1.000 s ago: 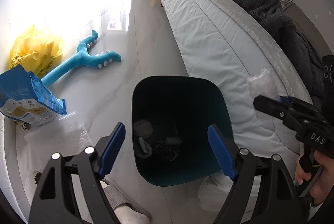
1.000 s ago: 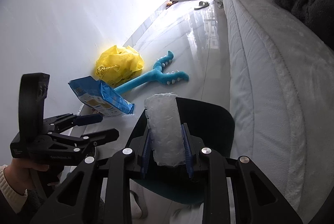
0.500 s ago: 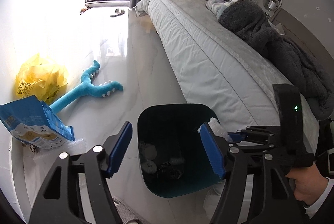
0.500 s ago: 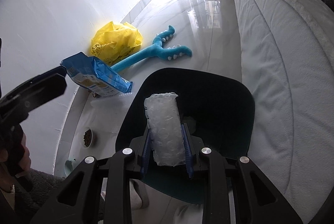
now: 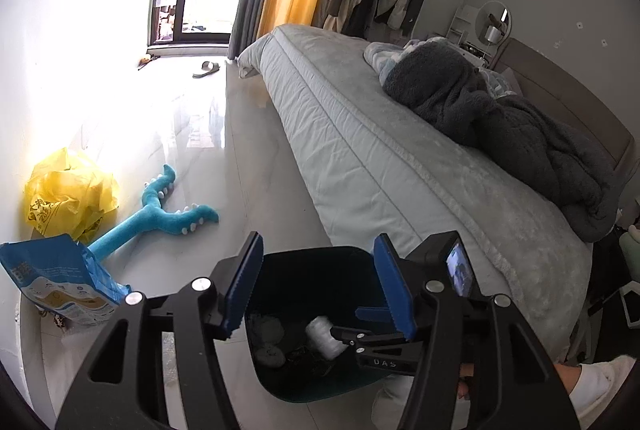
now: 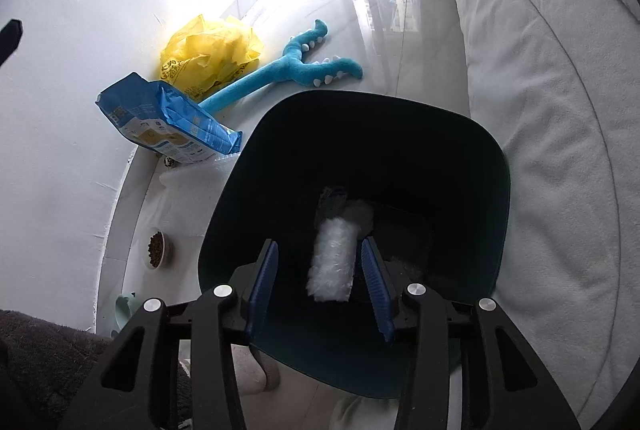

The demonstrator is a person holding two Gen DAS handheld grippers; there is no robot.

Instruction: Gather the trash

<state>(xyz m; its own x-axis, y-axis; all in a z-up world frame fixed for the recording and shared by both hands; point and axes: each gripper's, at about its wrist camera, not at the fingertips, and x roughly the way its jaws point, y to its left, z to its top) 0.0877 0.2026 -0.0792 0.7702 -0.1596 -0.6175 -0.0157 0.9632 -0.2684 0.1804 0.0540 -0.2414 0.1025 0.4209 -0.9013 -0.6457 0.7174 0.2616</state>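
Note:
A dark teal trash bin (image 6: 500, 189) stands on the floor beside the bed and also shows in the left wrist view (image 5: 320, 254). My right gripper (image 6: 322, 270) is open over the bin's mouth. A roll of white bubble wrap (image 6: 332, 260) sits loose between its jaws, dropping into the bin; it also shows in the left wrist view (image 5: 326, 338), just off the right gripper's tips. Other trash (image 5: 270, 342) lies at the bin's bottom. My left gripper (image 5: 318, 284) is open and empty above the bin's near side.
A blue snack bag (image 6: 168, 121), a yellow plastic bag (image 6: 208, 49) and a blue plush toy (image 6: 288, 69) lie by the wall. Bubble wrap (image 6: 192, 173) lies on the floor beside the bin. A pet food bowl (image 6: 157, 248) sits near the wall. The bed (image 5: 380, 157) is on the right.
My right gripper moved over the bin and opened, letting go of the bubble wrap roll. My left gripper rose and tilted up, staying open.

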